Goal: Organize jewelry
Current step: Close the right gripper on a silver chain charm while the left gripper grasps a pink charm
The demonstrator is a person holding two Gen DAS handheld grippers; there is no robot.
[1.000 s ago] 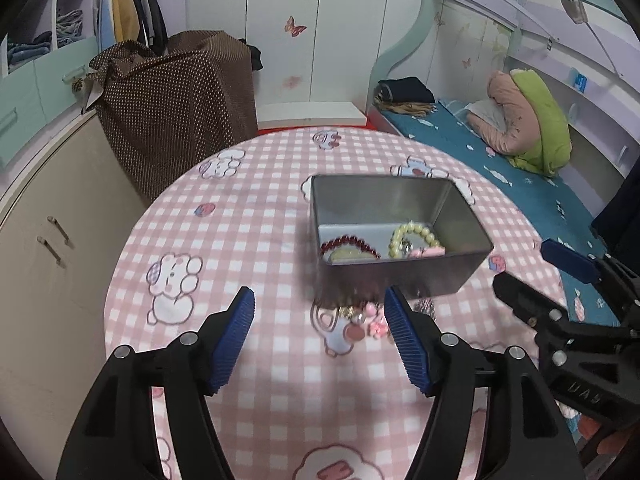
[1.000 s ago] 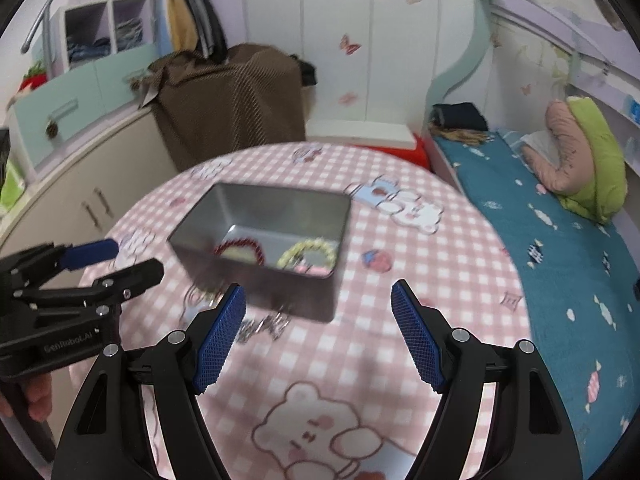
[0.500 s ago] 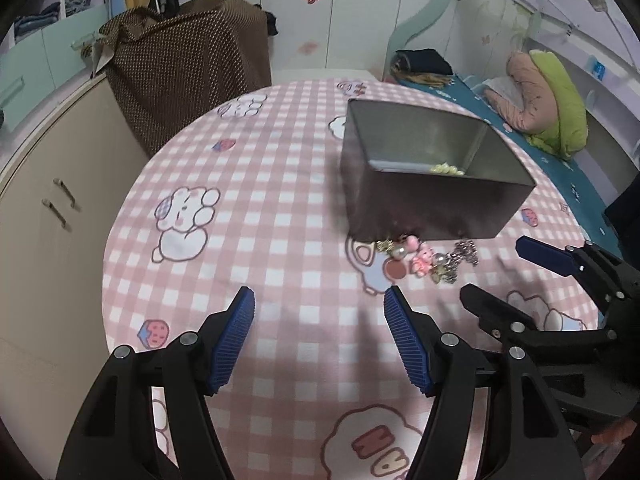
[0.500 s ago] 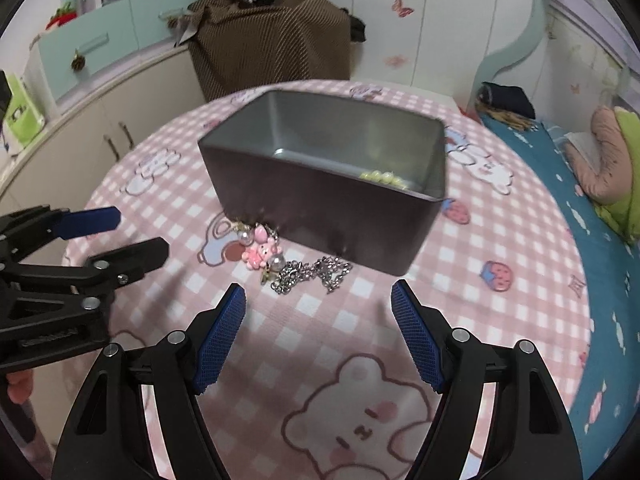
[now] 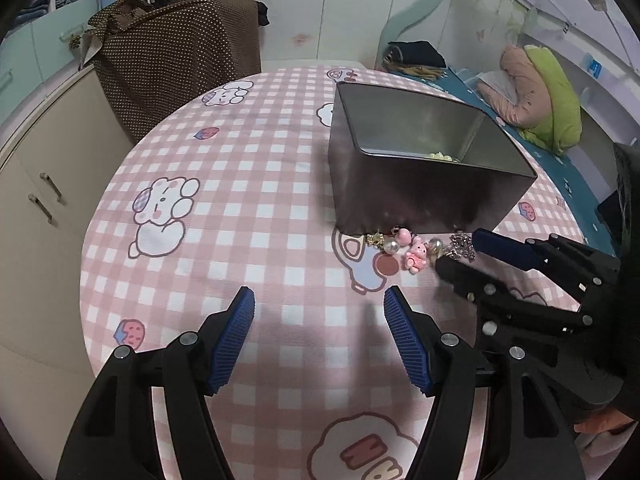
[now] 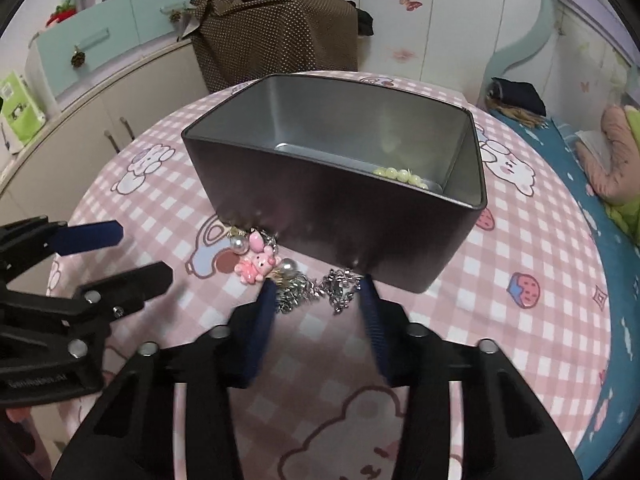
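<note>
Right gripper (image 6: pixel 318 300) is closing around the silver chain (image 6: pixel 316 290) beside the tin (image 6: pixel 400 236), evidently for binning; left gripper (image 5: pixel 318 310) hovers open, empty.

**My two handheld grippers**

I see matte black angular frames on my left gripper (image 5: pixel 318 336) and right gripper (image 6: pixel 316 300), ribbed blue pads (image 5: pixel 406 340), silver screws (image 5: pixel 187 337), faint white lettering, and a dark sleeve (image 5: pixel 628 264).

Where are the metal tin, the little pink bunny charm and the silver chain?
metal tin (image 6: pixel 332 216): right wrist view, on its dark near wall.
pink bunny charm (image 6: pixel 256 266): right wrist view, on its body.
silver chain (image 6: pixel 316 290): right wrist view, mid-chain between the pads.
</note>
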